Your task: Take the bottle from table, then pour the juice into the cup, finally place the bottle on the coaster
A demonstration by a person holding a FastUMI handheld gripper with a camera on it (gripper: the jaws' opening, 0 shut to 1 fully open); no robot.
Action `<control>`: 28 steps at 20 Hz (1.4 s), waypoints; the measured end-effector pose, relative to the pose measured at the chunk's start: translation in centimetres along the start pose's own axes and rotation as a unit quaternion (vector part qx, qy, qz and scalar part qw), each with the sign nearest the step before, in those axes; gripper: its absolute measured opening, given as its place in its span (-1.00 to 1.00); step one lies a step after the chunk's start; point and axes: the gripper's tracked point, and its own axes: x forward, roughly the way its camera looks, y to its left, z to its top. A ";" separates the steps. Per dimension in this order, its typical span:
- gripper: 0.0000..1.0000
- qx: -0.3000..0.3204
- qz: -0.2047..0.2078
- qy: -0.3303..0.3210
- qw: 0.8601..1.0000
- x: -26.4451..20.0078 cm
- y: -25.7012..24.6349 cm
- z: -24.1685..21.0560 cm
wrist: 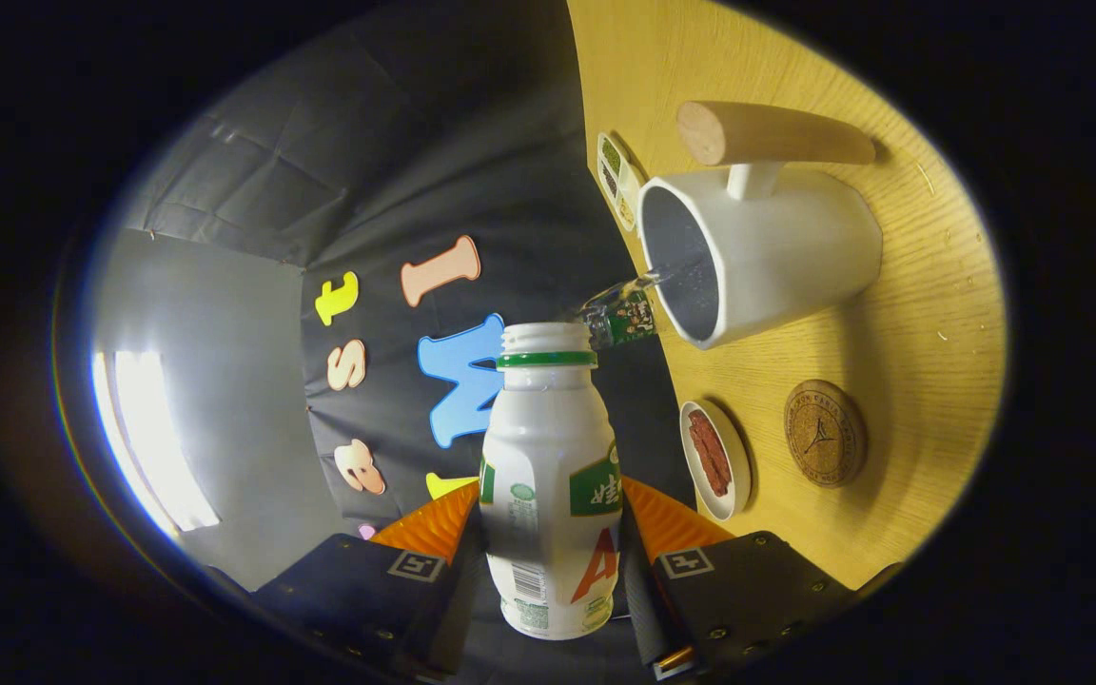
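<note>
Tilting bottle (551, 476) in hand-held gripper (548, 571) near cup (776, 252)

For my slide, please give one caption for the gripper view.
Gripper clamps the tilted bottle near the white cup.

Small dish (714, 461), snack packet (618, 181), table (910, 314)

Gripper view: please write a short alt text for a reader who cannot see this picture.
The gripper holds a white bottle between its two fingers, cap off, turned on its side toward a white cup with a wooden handle on the wooden table. Beside the cup lie a round cork coaster and a small white dish.
</note>
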 end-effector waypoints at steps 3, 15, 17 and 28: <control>0.33 0.005 0.002 -0.004 1.000 0.0 0.2 0.1; 0.33 0.036 -0.005 -0.023 0.999 0.2 0.2 0.8; 0.34 0.044 -0.006 -0.025 0.999 0.6 0.2 0.9; 0.34 0.055 -0.009 -0.039 0.998 0.6 0.1 1.7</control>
